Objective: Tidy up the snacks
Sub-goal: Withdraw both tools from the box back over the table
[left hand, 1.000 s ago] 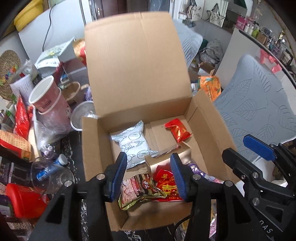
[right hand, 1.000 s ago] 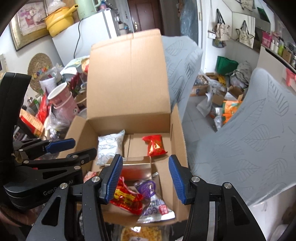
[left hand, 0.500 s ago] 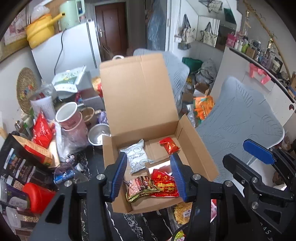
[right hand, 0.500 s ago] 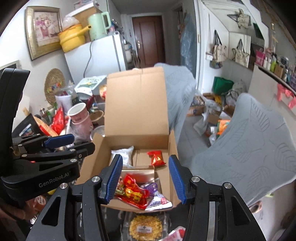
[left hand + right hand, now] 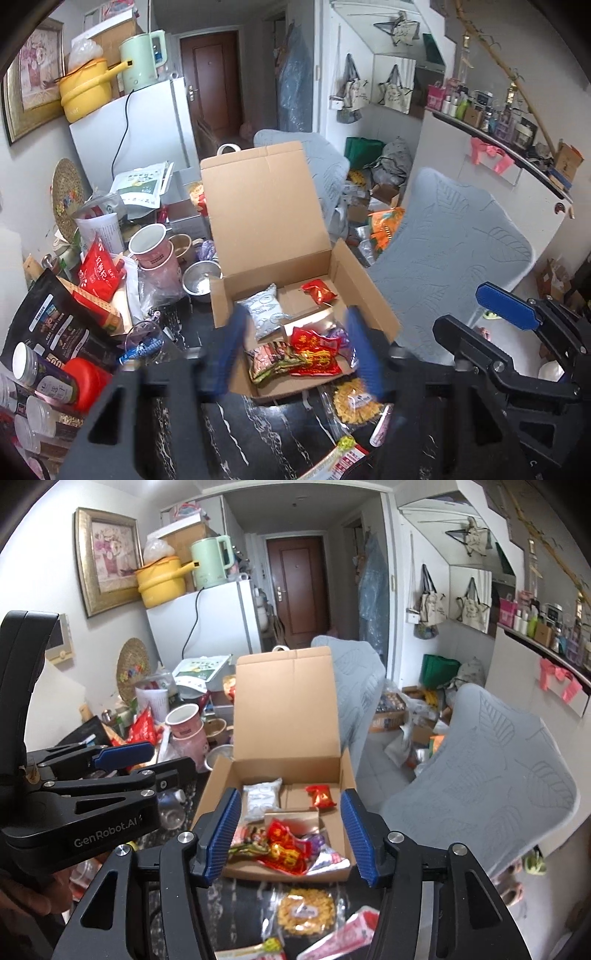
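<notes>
Cardboard box sits open on the dark marbled table, its lid standing upright at the far side and its near wall facing me. Inside lie a white packet and a small red packet toward the back, with a heap of red snack bags against the near wall. My left gripper hangs above the near edge, its blue fingers blurred as the jaws widen with nothing between them. My right gripper hovers over that same edge, jaws parting slightly, also empty. On the bare table between box and me lie a clear bag of yellow crisps and a pink packet. Cups, a steel bowl and jars crowd the box's left wall; the right wall stands just beside the table's edge and a grey chair.
</notes>
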{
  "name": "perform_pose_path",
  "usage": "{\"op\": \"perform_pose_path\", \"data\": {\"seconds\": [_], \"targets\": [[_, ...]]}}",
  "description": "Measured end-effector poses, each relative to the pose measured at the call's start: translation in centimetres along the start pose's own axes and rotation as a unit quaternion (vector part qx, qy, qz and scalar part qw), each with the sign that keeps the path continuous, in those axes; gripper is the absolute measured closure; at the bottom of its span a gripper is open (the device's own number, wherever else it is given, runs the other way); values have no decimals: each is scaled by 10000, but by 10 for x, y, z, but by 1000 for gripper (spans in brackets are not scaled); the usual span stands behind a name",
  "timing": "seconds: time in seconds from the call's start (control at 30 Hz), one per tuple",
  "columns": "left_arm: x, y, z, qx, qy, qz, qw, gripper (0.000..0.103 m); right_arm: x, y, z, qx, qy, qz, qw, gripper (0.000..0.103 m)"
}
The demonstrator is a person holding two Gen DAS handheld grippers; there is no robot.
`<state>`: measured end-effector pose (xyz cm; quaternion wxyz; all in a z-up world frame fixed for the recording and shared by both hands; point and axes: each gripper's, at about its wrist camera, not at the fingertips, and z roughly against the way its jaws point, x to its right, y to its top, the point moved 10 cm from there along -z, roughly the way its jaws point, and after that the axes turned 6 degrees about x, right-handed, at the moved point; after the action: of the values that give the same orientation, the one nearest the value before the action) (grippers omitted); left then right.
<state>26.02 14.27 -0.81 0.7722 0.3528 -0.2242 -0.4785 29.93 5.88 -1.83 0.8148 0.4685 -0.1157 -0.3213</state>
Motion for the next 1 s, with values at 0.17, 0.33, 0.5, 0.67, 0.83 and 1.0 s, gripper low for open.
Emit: {"op": "perform_pose_path", "data": {"seconds": [0.17, 0.33, 0.5, 0.67, 0.83, 1.0], "targets": [[3, -10, 17, 114, -41, -39, 9999, 23, 2, -9, 23, 57, -101, -158, 9998, 43], [9, -23, 34, 129, -151, -112, 9997, 23, 2, -22, 42, 39, -167, -281, 9995, 43], [16, -39, 51, 149, -350, -197, 9991, 23, -3, -39, 59, 6, -243, -349, 9991, 43], [22, -53, 65, 266, -330, -410, 9983, 23, -7, -58, 72, -31, -246, -417, 9988, 43], [30, -78, 67, 72, -469, -480, 9977, 23, -10, -82, 82, -136, -223, -526, 9983, 43], [37, -102, 65, -230, -684, -419, 9965, 23, -9, -105, 88, -276, -252, -640, 9972, 43]]}}
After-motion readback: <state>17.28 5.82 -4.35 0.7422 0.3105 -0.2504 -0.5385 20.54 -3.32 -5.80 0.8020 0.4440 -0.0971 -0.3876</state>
